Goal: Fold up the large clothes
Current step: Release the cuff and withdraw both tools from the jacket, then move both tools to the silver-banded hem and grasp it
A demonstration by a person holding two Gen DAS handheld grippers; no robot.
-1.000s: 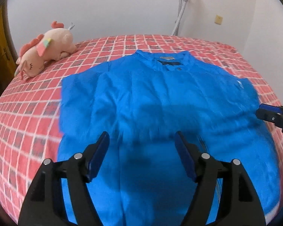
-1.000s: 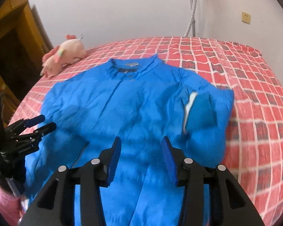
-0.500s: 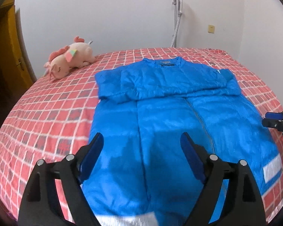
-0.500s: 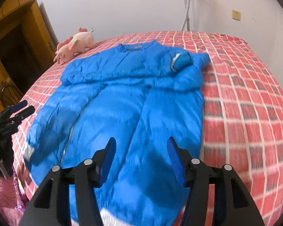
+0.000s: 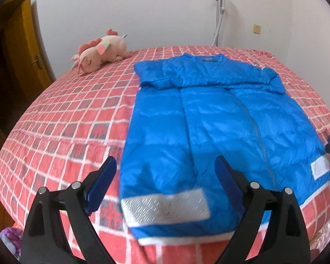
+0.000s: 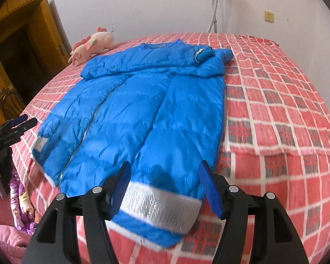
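A blue padded coat (image 5: 220, 127) lies flat on the red checked bed (image 5: 77, 118), sleeves folded across its chest. The left gripper (image 5: 165, 184) and right gripper (image 6: 165, 187) hover above its hem, jaws wide apart, holding nothing. A pink plush toy (image 5: 101, 52) rests near the wall.

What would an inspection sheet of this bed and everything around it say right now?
Surface: bed with red checked cover, blurred near the front edge.
Job's things: blue padded coat lying flat, sleeves folded across the chest, reflective strips at the hem.
Clutter: pink plush toy near the head of the bed; pink and purple fabric beside the bed.
Tongs: left tongs open, right tongs open, each over a hem corner, holding nothing.
Cables: nothing seen.
Surroundings: white wall, wall outlet, garment steamer pole, wooden door.
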